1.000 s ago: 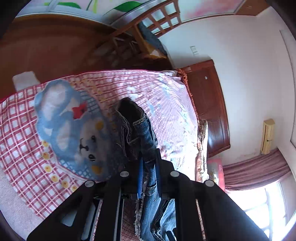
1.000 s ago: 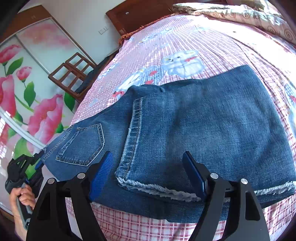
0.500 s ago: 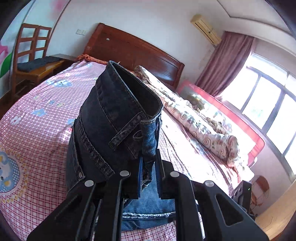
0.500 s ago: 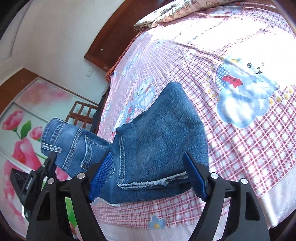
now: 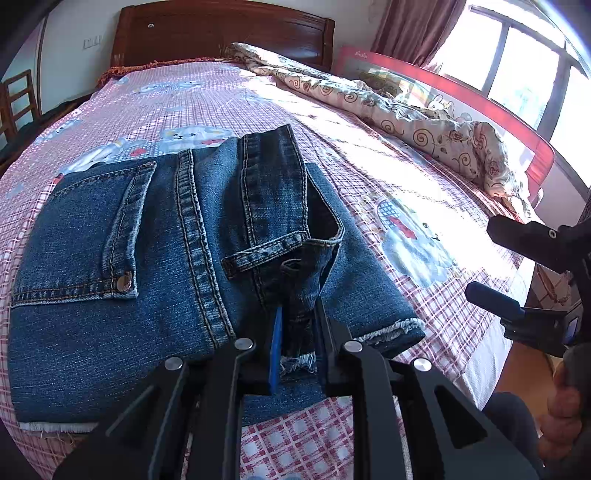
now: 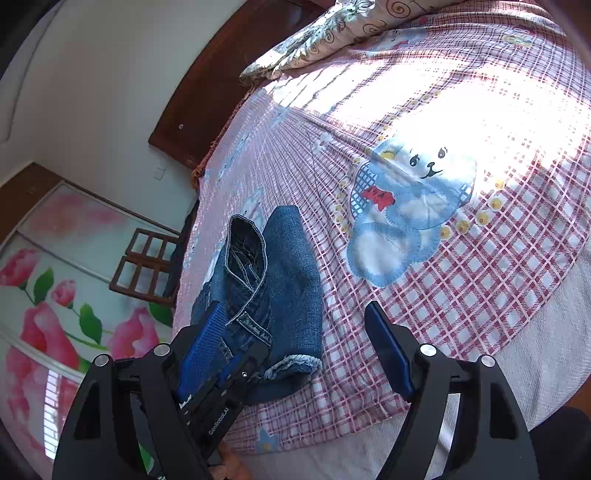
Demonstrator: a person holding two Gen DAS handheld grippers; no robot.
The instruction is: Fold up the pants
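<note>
left gripper (image 5: 295, 332) points down and forward over the near edge of the bed (image 5: 461, 302), jaws nearly closed. they pinch the waistband end of the jeans (image 5: 155, 258), with denim and a frayed hem filling the narrow gap between the blue pads. the jaws have just been opening a little, denim still between them. right gripper (image 6: 295, 347) hangs off to the right over the bed's near edge, jaws wide apart and holding nothing; only checked sheet lies between its pads. a hand (image 5: 565, 417) grips its handle at the right edge of the left wrist view.

against a second ago: then the left gripper held the waistband bunched upright over the bear print, with the wardrobe behind. half a second ago the band stood up in a raised loop. now the upper half lies folded flat over the legs, back pocket (image 5: 92, 240) and belt loop (image 5: 266, 251) facing up, headboard (image 5: 221, 33) ahead. the right gripper then hovered right over the spread denim; now the jeans sit to its left and it has drawn clear.

jeans lie folded near the near edge of the bed, left of the large bear print (image 6: 410, 206). a crumpled quilt (image 5: 424, 122) runs along the far right side, a red bed rail (image 5: 461, 88) behind it. a wooden chair (image 6: 144, 266) stands off the bed's far left corner. nothing lies on the folded denim.
</note>
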